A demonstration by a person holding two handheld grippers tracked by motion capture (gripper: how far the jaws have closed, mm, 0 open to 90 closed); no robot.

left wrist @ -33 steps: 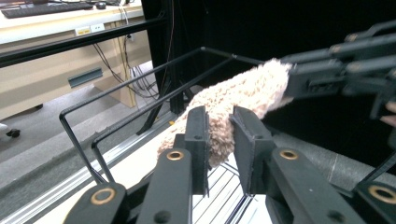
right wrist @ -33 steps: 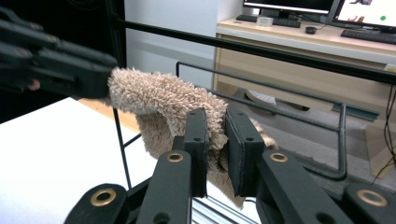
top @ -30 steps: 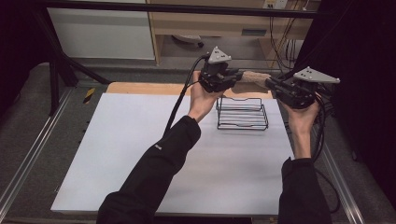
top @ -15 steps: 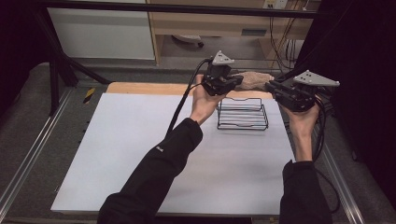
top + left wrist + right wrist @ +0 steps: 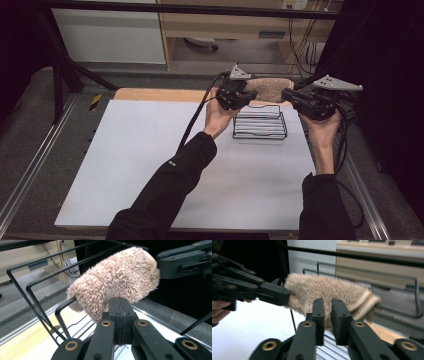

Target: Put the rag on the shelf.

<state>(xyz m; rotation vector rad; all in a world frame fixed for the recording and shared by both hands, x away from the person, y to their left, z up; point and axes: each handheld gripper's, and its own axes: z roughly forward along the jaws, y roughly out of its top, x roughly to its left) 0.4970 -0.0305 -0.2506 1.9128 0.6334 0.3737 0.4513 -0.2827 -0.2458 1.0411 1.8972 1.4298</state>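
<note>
White table [image 5: 150, 170], wire basket [image 5: 260, 125] near far edge

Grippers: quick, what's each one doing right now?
Left gripper: shut on the fuzzy sock, above the wire basket.
Right gripper: shut on the sock's other end.

Even indoor light, dark edges, slight blur

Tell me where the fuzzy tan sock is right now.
High view: the sock hangs stretched between the left gripper and right gripper, above the far edge of the wire basket.
</note>
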